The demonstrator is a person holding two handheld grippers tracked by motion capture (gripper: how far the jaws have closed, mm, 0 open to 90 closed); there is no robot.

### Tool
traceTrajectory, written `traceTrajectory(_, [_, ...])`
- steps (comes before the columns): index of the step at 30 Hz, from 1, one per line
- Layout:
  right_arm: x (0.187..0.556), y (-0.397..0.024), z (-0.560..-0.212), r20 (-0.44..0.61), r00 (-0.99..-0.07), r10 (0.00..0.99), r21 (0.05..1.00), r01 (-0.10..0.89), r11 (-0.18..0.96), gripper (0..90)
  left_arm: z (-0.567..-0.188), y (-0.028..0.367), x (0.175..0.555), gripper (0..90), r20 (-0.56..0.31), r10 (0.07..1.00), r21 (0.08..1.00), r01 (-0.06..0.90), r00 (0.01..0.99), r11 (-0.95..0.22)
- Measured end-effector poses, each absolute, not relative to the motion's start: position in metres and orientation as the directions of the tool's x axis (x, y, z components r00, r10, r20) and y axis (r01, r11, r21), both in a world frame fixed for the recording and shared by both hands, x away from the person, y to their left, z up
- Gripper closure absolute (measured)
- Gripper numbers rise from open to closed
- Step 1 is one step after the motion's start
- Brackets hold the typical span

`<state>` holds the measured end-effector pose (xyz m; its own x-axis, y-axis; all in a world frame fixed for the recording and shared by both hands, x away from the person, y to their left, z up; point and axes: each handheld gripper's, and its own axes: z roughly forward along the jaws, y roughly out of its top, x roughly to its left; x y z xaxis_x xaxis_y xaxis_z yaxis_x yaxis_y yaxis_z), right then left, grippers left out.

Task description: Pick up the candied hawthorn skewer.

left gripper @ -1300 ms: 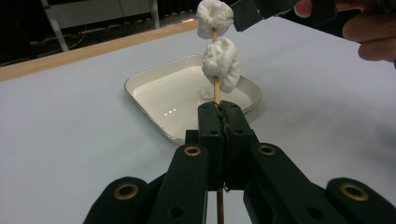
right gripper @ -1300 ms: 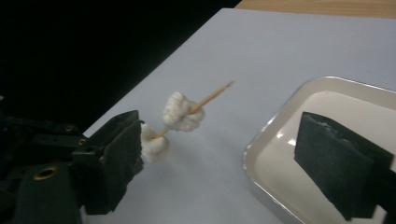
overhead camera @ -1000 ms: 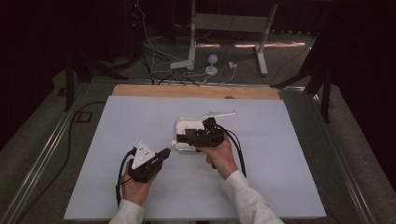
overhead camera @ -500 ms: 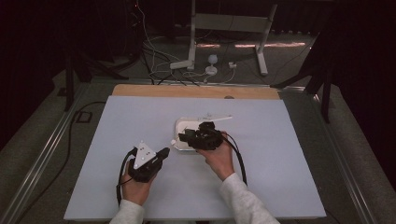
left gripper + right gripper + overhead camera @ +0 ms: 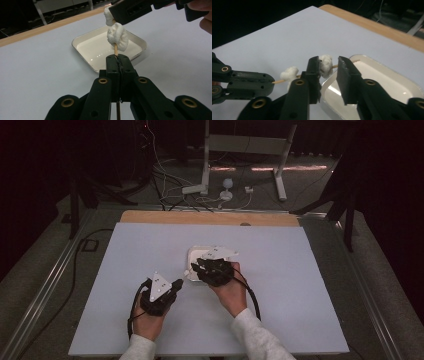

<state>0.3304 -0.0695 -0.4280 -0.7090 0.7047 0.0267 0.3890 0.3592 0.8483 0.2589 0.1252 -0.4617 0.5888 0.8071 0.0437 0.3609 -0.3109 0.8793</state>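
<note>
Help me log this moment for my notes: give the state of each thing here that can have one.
Left tongs: shut on the skewer.
Right tongs: open, jaws astride the far marshmallow, not closed on it.
Skewer: held off the table, reaching over the tray's edge.
Near marshmallow: threaded on the skewer.
Far marshmallow: threaded on the skewer.
Tray: flat on the table, nothing lying in it.

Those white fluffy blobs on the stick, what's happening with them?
A person holds a gripper in each hand over a table. The left gripper is shut on a thin stick with two white blobs on it, held over a white tray. The right gripper is open, its jaws on either side of the far blob, not yet closed.
</note>
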Motion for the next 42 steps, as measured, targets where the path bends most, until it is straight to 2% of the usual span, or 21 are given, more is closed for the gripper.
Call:
traceTrajectory(9, [0.332, -0.065, -0.435, -0.004, -0.719, 0.695, 0.817, 0.398, 0.417, 81.6, -0.461, 0.123, 0.258, 89.9, 0.054, 0.811, 0.876, 0.362, 0.582, -0.318])
traceTrajectory(13, [0.331, -0.064, -0.436, -0.053, -0.715, 0.697, 0.813, 0.375, 0.446, 84.8, -0.460, 0.120, 0.258, 90.0, 0.059, 0.814, 0.871, 0.369, 0.578, -0.325])
traceTrajectory(17, [0.329, -0.061, -0.438, -0.120, -0.698, 0.705, 0.810, 0.341, 0.476, 86.2, -0.459, 0.118, 0.259, 90.0, 0.063, 0.816, 0.866, 0.375, 0.574, -0.330])
traceTrajectory(30, [0.334, -0.057, -0.448, -0.139, -0.676, 0.724, 0.807, 0.346, 0.478, 87.2, -0.456, 0.115, 0.258, 90.0, 0.080, 0.828, 0.854, 0.390, 0.555, -0.343])
traceTrajectory(31, [0.335, -0.058, -0.450, -0.220, -0.612, 0.759, 0.800, 0.332, 0.500, 87.7, -0.455, 0.117, 0.256, 90.0, 0.074, 0.824, 0.860, 0.383, 0.562, -0.339])
traceTrajectory(32, [0.342, -0.066, -0.451, -0.121, -0.630, 0.767, 0.811, 0.383, 0.442, 87.7, -0.454, 0.117, 0.254, 90.0, 0.076, 0.823, 0.859, 0.382, 0.562, -0.341])
traceTrajectory(33, [0.342, -0.066, -0.451, -0.121, -0.630, 0.767, 0.811, 0.383, 0.442, 87.7, -0.453, 0.117, 0.254, 90.0, 0.075, 0.822, 0.859, 0.383, 0.565, -0.341])
traceTrajectory(34, [0.346, -0.075, -0.449, -0.070, -0.635, 0.770, 0.820, 0.402, 0.407, 87.7, -0.453, 0.117, 0.254, 90.0, 0.067, 0.820, 0.862, 0.381, 0.568, -0.335])
traceTrajectory(35, [0.346, -0.075, -0.449, -0.070, -0.635, 0.770, 0.820, 0.402, 0.407, 87.7, -0.453, 0.116, 0.254, 90.0, 0.070, 0.819, 0.862, 0.379, 0.569, -0.338])
traceTrajectory(37, [0.348, -0.077, -0.447, -0.169, -0.580, 0.797, 0.810, 0.379, 0.447, 87.7, -0.450, 0.117, 0.251, 90.0, 0.073, 0.822, 0.864, 0.375, 0.565, -0.335])
traceTrajectory(38, [0.359, -0.092, -0.448, -0.094, -0.554, 0.827, 0.819, 0.429, 0.381, 87.6, -0.448, 0.119, 0.250, 90.0, 0.070, 0.823, 0.869, 0.371, 0.564, -0.328])
traceTrajectory(42, [0.367, -0.108, -0.447, -0.041, -0.544, 0.838, 0.820, 0.460, 0.339, 87.1, -0.446, 0.124, 0.251, 90.0, 0.056, 0.826, 0.876, 0.369, 0.561, -0.311])
